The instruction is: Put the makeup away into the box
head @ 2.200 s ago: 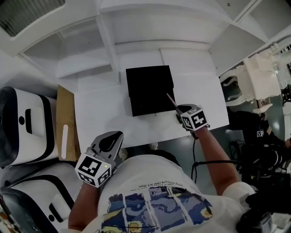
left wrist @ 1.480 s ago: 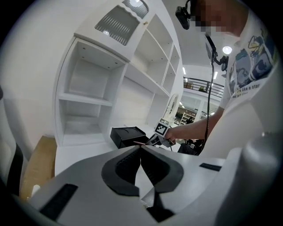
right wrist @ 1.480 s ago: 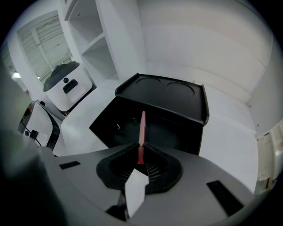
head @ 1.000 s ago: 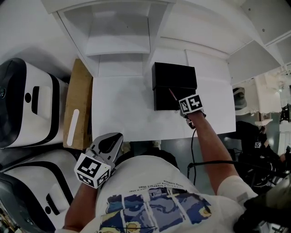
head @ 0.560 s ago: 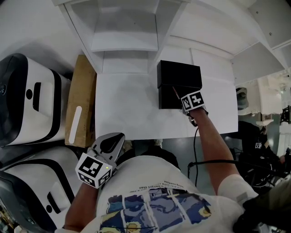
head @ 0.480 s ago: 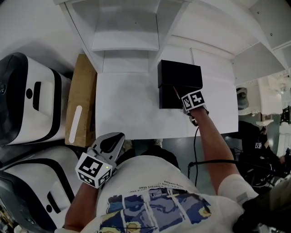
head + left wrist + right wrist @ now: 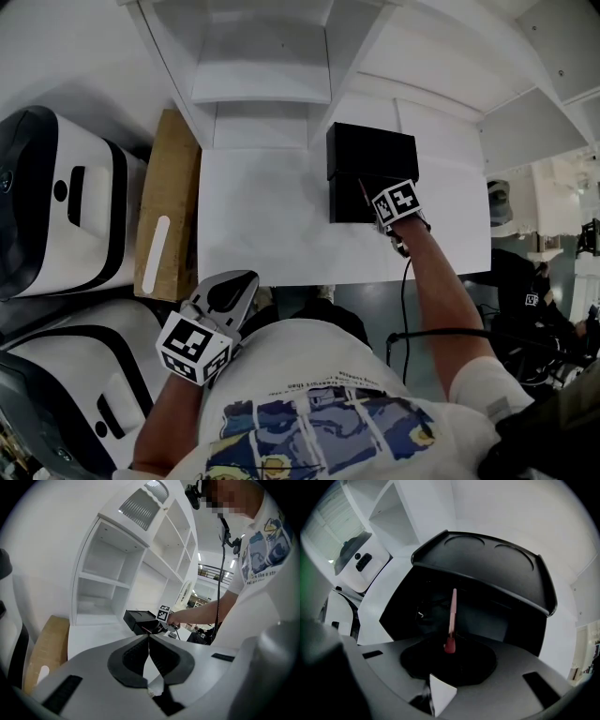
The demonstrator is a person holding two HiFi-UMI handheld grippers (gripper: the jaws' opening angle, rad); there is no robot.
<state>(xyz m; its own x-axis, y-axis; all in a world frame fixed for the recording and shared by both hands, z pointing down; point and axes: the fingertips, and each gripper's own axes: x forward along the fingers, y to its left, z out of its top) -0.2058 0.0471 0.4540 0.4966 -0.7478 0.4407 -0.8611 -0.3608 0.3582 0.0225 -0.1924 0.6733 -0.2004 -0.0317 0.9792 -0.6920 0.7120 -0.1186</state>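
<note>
Head view: hovering the right tongs (image 7: pixel 376 217) above the open black box (image 7: pixel 370 155) on the worktop (image 7: pixel 262 216); resting the left tongs (image 7: pixel 225 292) well away from the box.

Left gripper view: pressing together, gripping nothing.

Right gripper view: opening around the pink makeup stick (image 7: pixel 452 616), still touching it; ideally lowering its tip inside the box before letting go.

A white worktop (image 7: pixel 262 216) is carrying one thing that I can see: a black box (image 7: pixel 345 199), sitting toward its back right part, with its lid (image 7: pixel 371 150) standing open behind it. The rest is lying bare.
</note>
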